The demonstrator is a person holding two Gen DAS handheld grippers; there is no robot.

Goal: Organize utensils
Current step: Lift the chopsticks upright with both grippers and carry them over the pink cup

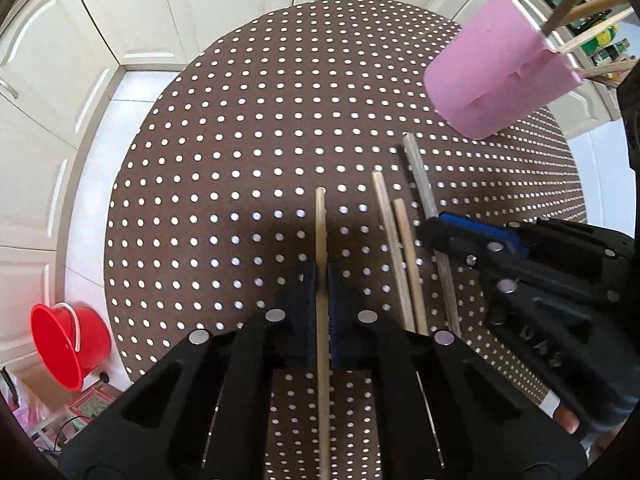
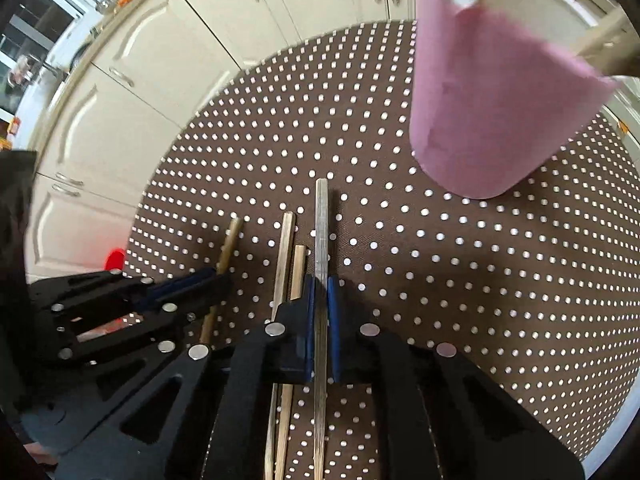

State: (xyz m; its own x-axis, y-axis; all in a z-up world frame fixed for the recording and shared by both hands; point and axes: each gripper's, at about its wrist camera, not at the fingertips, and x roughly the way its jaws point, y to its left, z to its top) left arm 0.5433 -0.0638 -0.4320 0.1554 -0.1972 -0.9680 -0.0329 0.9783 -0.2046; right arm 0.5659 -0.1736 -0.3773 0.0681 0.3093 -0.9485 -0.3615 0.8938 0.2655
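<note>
Left wrist view, left gripper [image 1: 322, 280]: your jaws are pinching a pale wooden chopstick [image 1: 320, 216] along its length, its far end pointing out over the dotted table [image 1: 240, 120]
Left wrist view, loose sticks: two wooden chopsticks [image 1: 394, 248] lie side by side on the table just right of your jaws; the grey metal chopstick [image 1: 418, 176] lies beyond them, with the right gripper [image 1: 452, 240] on it
Left wrist view, target: the pink holder [image 1: 492, 76] stands at the far right, already bristling with sticks

Right wrist view, right gripper [image 2: 321, 300]: your jaws are pressed onto the metal chopstick [image 2: 321, 232], roughly mid-shaft
Right wrist view, neighbours: the wooden pair [image 2: 288, 256] lies just left; the left gripper [image 2: 216, 280] is further left; the holder [image 2: 492, 112] is ahead to the right

Handling: expect both sticks to be light and stiff; the metal one looks slick, so grip firmly near the middle and tip it upright before dropping it in
</note>
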